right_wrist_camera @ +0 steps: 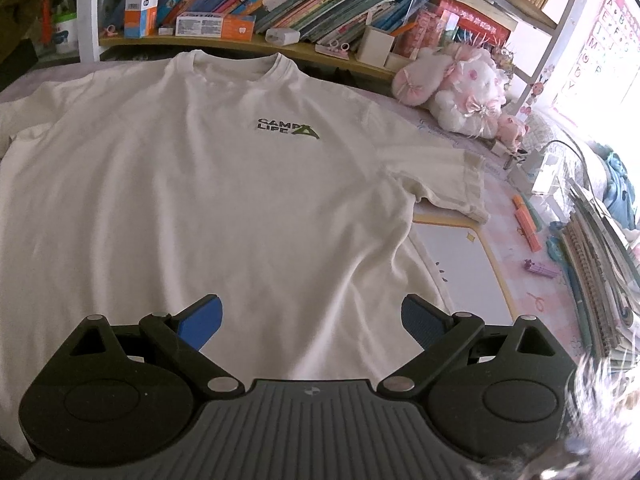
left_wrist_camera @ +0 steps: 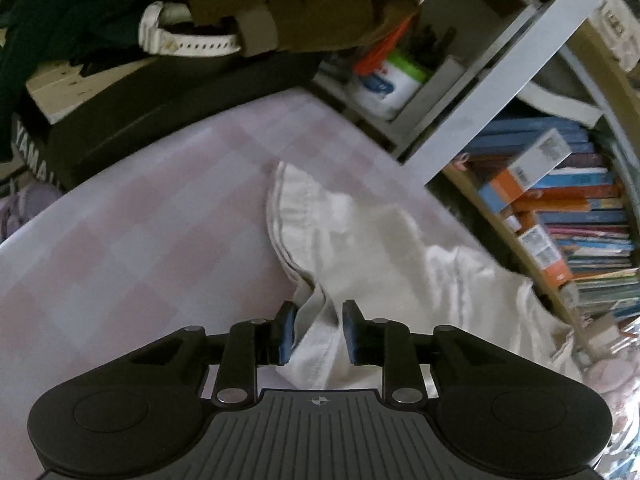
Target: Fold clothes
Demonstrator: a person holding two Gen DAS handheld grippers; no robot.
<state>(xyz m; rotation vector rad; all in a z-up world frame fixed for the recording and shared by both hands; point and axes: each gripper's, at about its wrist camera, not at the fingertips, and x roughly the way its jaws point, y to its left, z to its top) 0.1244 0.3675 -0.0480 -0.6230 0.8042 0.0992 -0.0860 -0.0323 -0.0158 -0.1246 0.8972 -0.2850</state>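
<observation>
A cream T-shirt (right_wrist_camera: 224, 184) with a green "CAMP LIFE" print (right_wrist_camera: 286, 127) lies front up on a pink checked bed, collar toward the bookshelf. In the left wrist view the shirt (left_wrist_camera: 400, 248) is bunched at its left sleeve and side. My left gripper (left_wrist_camera: 318, 330) is shut on a fold of this cloth, blue pads pressing either side, lifting it a little off the sheet. My right gripper (right_wrist_camera: 312, 318) is open and empty, hovering over the shirt's lower hem area, the fabric flat between its blue pads.
A bookshelf (right_wrist_camera: 280, 4) with books runs along the bed's far edge. Plush toys (right_wrist_camera: 460, 88) sit at the right. A whiteboard (right_wrist_camera: 460, 264), markers and notebooks (right_wrist_camera: 600, 264) lie right of the shirt. A dark case (left_wrist_camera: 160, 120) and clothes pile (left_wrist_camera: 260, 0) stand beyond the sheet (left_wrist_camera: 140, 240).
</observation>
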